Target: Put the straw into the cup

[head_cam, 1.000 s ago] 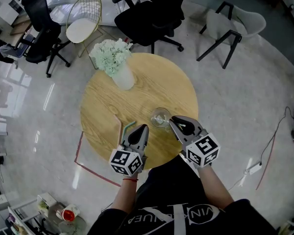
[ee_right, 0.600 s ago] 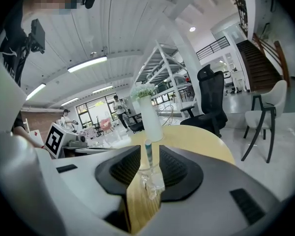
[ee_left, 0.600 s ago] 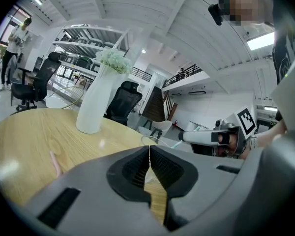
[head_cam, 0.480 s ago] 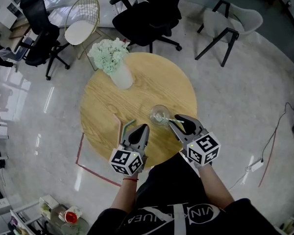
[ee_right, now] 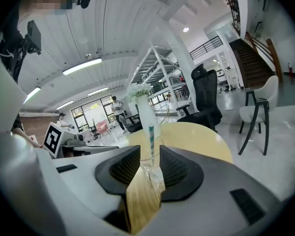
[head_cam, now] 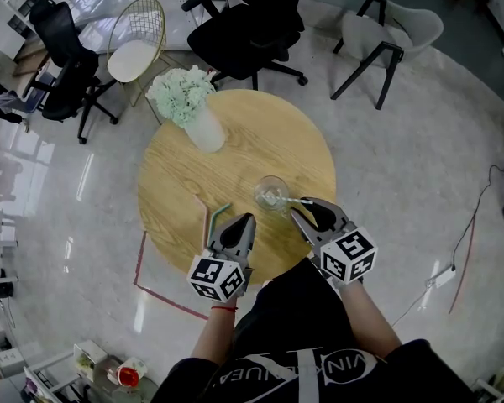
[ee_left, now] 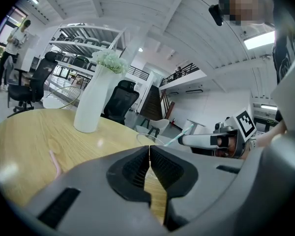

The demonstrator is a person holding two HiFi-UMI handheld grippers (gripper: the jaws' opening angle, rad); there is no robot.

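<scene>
A clear glass cup (head_cam: 271, 193) stands on the round wooden table (head_cam: 260, 133), near its front edge. A green-and-white striped straw (head_cam: 292, 200) leans in the cup, its upper end towards my right gripper (head_cam: 307, 212). In the right gripper view the straw (ee_right: 151, 141) rises from the cup (ee_right: 147, 165) in the gap of my right gripper (ee_right: 150, 156), whose jaws stand open and do not touch it. My left gripper (head_cam: 239, 225) hovers shut and empty at the table's front, left of the cup. From the left gripper (ee_left: 149, 154) I see the cup's rim (ee_left: 150, 139) and the straw (ee_left: 179, 137).
A white vase of pale flowers (head_cam: 193, 112) stands at the table's far left. A green straw (head_cam: 217, 217) and a pink straw (head_cam: 203, 212) lie on the wood ahead of my left gripper. Office chairs (head_cam: 244, 23) ring the far side. Red tape (head_cam: 143, 267) marks the floor.
My right gripper's jaws have parted and let go of the striped straw, which now leans in the cup. Both grippers have stayed almost in place.
</scene>
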